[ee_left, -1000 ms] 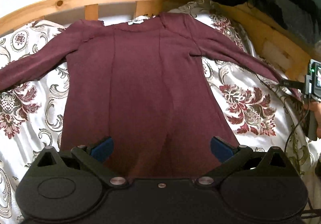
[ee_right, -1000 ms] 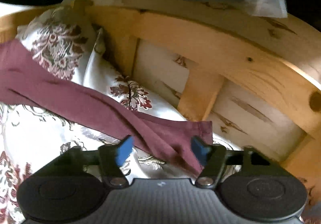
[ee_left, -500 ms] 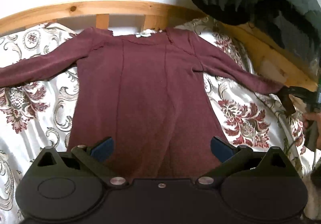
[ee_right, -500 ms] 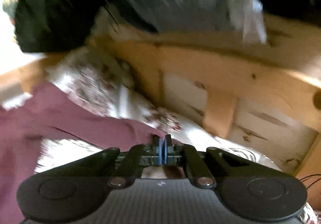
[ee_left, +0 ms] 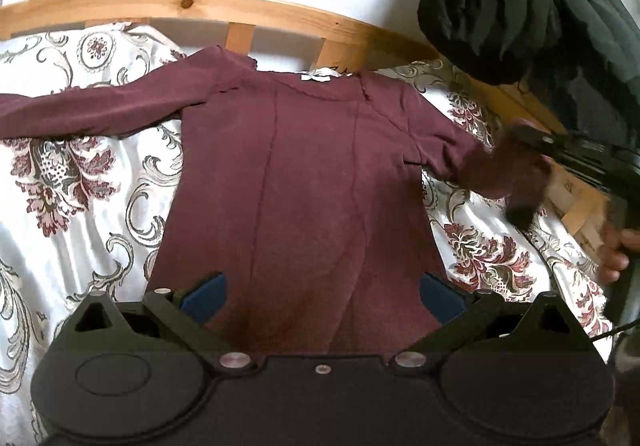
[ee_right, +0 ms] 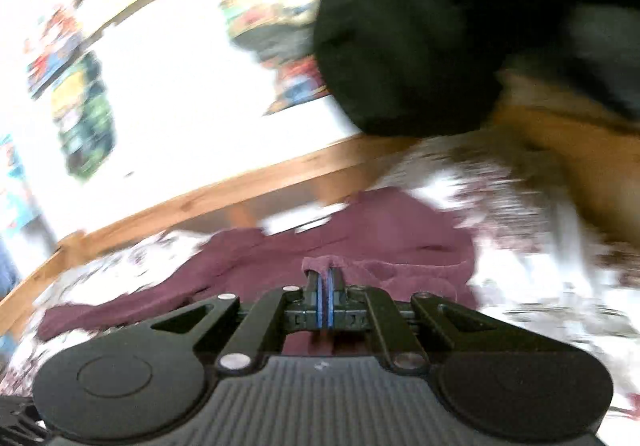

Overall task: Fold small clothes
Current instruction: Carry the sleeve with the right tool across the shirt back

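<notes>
Right tool (ee_right: 325, 288) is pinched tight on the cuff of the right sleeve (ee_left: 460, 154) of the maroon long-sleeved top (ee_left: 296, 182), which lies flat on the floral bedspread (ee_left: 72, 206). Left tool (ee_left: 320, 292) hovers wide over the hem, gripping nothing. To fold well, I judge the sleeve should be laid straight across the chest without dragging the body. A white neck label (ee_left: 318, 76) shows; its writing is unreadable.
</notes>
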Action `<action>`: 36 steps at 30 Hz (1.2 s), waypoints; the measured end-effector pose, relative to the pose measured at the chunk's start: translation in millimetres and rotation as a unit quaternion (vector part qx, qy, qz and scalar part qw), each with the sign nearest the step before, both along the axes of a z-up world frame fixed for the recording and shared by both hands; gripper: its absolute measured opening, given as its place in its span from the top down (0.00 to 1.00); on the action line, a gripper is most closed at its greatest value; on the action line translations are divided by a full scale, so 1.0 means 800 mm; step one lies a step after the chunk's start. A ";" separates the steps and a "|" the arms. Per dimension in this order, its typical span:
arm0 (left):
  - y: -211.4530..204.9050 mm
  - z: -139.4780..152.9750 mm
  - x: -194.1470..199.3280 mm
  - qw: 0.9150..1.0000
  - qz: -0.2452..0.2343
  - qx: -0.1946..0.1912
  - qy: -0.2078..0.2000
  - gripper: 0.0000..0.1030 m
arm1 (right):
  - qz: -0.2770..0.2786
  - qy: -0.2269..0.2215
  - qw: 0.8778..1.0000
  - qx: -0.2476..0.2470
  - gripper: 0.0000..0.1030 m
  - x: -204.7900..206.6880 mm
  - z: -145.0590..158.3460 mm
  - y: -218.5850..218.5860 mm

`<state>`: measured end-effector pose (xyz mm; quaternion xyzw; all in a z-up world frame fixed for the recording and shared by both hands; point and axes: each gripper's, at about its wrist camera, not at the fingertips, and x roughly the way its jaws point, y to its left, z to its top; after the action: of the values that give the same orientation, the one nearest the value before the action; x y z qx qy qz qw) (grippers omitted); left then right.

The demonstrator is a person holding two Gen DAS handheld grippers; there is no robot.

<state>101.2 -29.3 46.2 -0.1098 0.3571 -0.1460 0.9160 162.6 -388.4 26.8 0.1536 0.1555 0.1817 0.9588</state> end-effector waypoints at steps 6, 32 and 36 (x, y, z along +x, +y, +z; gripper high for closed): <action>0.007 -0.003 0.001 1.000 0.013 -0.002 0.009 0.01 | 0.101 0.011 0.994 -0.029 0.97 0.035 -0.016 0.083; -0.012 -0.053 0.095 0.997 -0.003 0.043 0.070 0.01 | 0.141 0.010 0.989 0.038 0.17 0.091 -0.103 0.043; -0.010 -0.063 0.137 0.997 -0.047 0.032 0.054 0.01 | 0.086 0.008 0.995 0.048 0.11 0.100 -0.111 0.014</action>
<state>210.8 -37.1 -4.5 -0.0711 0.4155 -0.1709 0.8906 242.5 -377.1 -62.3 0.1873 0.1670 0.2696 0.9297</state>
